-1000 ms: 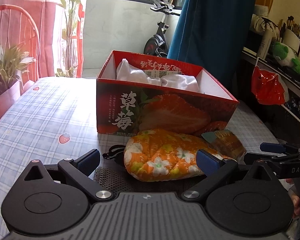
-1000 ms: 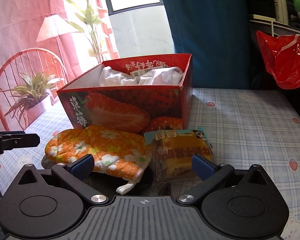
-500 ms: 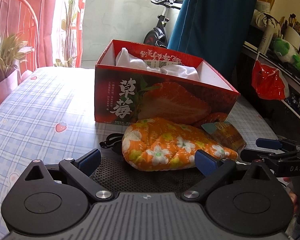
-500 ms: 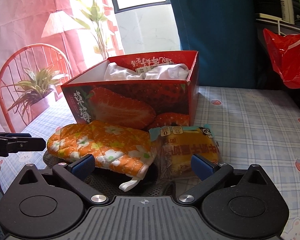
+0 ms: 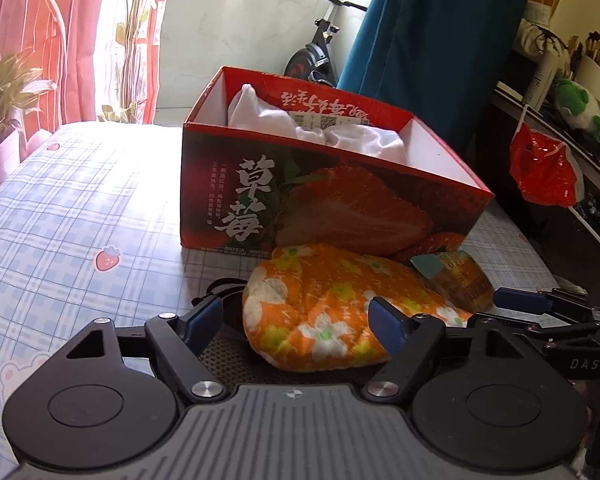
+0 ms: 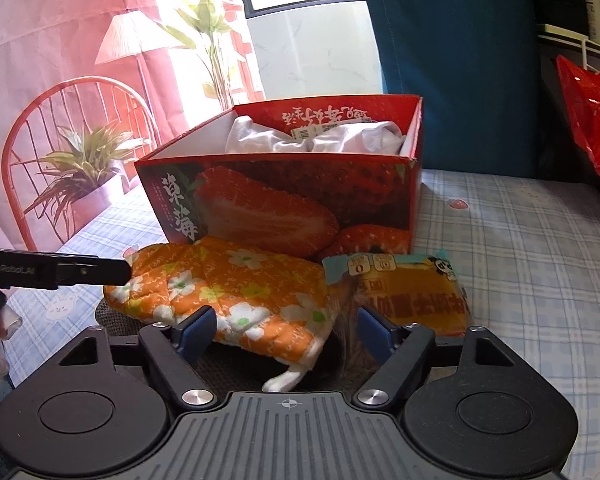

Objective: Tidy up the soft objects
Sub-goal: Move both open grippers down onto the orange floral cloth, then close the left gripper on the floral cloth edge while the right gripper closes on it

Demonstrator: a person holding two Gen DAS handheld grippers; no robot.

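Both hand-held grippers crept closer: left hand-held gripper (image 5: 296, 322) and right hand-held gripper (image 6: 286, 330) are released, straddling the orange oven mitt (image 5: 324, 308) at 6 o'clock of the strawberry box (image 5: 320, 208), so a grab looks imminent.

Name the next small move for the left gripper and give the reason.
Probably ease the left gripper forward and close on the orange floral mitt: its jaws are open, straddling the mitt's near end, and the strawberry box behind it still has room.

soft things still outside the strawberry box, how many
2. The orange floral oven mitt lies on the table in front of the strawberry box; the packaged bread sits at its right end. White cloth is already inside; more may be hidden.
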